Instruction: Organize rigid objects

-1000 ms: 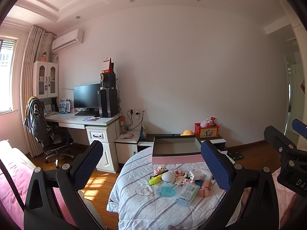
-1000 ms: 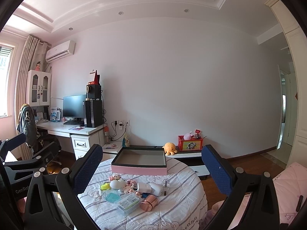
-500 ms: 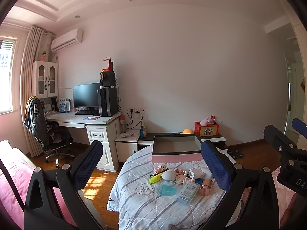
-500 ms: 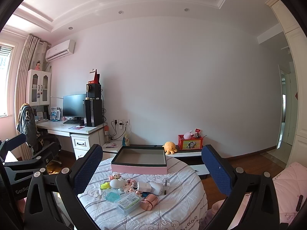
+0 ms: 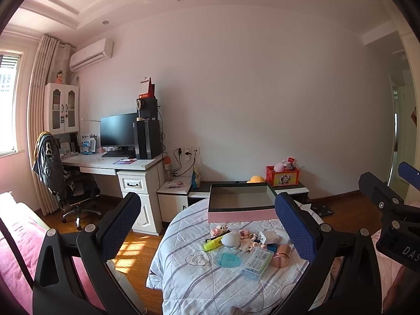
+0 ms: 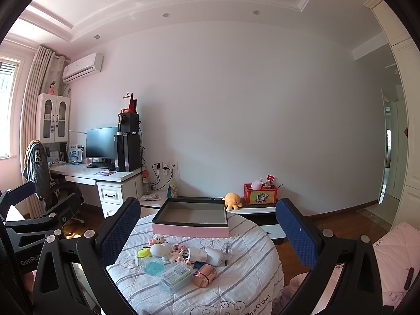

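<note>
1. While both tools are held raised above the round counter (image 5: 189,283), the left hand-held gripper (image 5: 207,225) is seen released, its blue pads spread wide with nothing between them.
2. The right hand-held gripper (image 6: 207,228) is likewise seen released and empty, its pads well apart.
3. In the left wrist view, part of the right tool is visible at the right edge; in the right wrist view, part of the left tool is visible at the left edge.
4. A pink tray (image 5: 241,214) (image 6: 190,229) with a dark rim is placed on the far side of the counter, ahead of both tools; its interior is seen bare.
5. A cluster of small objects is located between the tray and the tools, below the open pads:
   - a yellow highlighter (image 5: 214,244) and a white dome (image 5: 230,239) (image 6: 157,249);
   - a teal disc (image 5: 227,259) (image 6: 153,267), nearer the tools;
   - a clear plastic case (image 5: 257,261) (image 6: 174,275), touching a rose-gold cylinder (image 5: 281,252) (image 6: 204,275) lying on its side;
   - a white charger block (image 6: 198,254) and small pink figures (image 5: 246,240), farther out.
6. No object is touched by either tool.
</note>
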